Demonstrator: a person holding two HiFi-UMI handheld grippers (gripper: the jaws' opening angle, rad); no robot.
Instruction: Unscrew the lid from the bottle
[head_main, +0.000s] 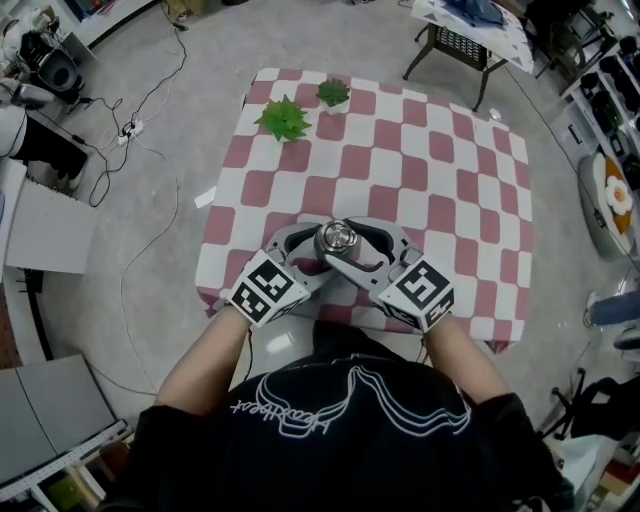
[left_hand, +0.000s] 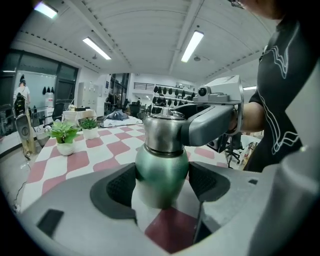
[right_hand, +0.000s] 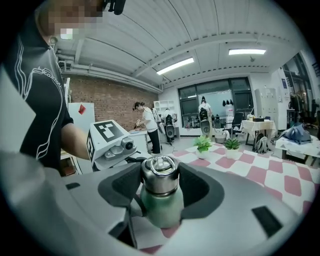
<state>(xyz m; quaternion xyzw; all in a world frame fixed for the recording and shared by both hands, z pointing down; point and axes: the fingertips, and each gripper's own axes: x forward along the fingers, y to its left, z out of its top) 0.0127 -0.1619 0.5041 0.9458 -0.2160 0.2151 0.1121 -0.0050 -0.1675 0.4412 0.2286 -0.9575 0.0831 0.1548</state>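
Bright, even light from long white ceiling strip lamps (left_hand: 192, 45); shadows on the red-and-white checked tablecloth (head_main: 440, 180) are faint. Highlights glint on the brushed steel lid (right_hand: 160, 174) of the green metal bottle (left_hand: 161, 175). Both gripper views bend strongly and darken at their rims; the near foreground blurs

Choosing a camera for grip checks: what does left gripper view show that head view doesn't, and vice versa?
Left gripper view only: left gripper pads pressing the bottle's green body, the seam under the lid, ceiling lights. Head view only: the whole checkered table, both marker cubes, surrounding floor. Both: bottle, right gripper on the lid, two potted plants.
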